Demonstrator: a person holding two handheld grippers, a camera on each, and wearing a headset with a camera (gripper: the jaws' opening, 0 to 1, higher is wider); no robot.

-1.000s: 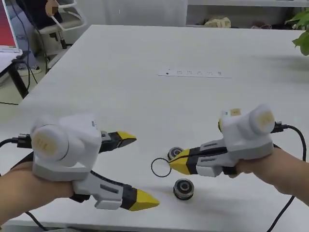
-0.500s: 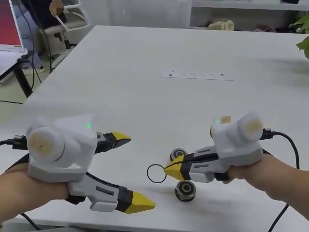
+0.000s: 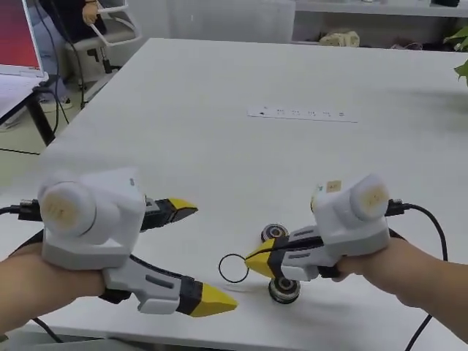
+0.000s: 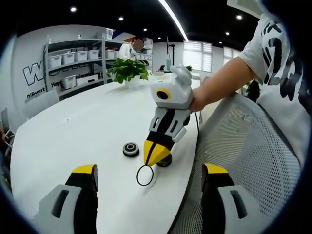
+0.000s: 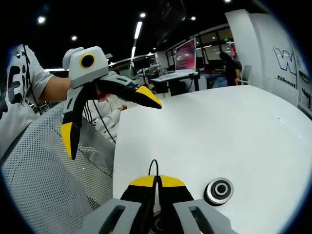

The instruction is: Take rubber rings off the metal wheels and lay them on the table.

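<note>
Jaws of the left gripper [image 3: 197, 254], white and grey with black fingers and yellow tips, stand wide apart at the near edge of the large white table [image 3: 219, 131] and grasp nothing. One tip is low by the table edge and the other is higher and farther in.

Just to its right, the matching right gripper [image 3: 252, 263] points toward it. That gripper's jaws are pressed together on a thin black rubber ring [image 3: 219, 268], pinched at its rim. The loop sticks out beyond the yellow tips, between the two grippers. Its own view shows the ring edge-on as a dark line rising from the closed tips. From the left gripper view the loop hangs down close to the tabletop, but whether it touches cannot be told.

A round silver-and-black metal wheel [image 3: 284, 289] lies flat on the table just under the right gripper, partly covered by it. A second metal wheel [image 3: 276, 234] of the same kind lies just beyond the jaws, apart from the first.

Farther out, near the middle of the table, lies a flat white socket strip [image 3: 302, 114]. A green potted plant [image 4: 127, 70] stands at the far end, and a red screen [image 3: 13, 36] shows off the table to the left.
</note>
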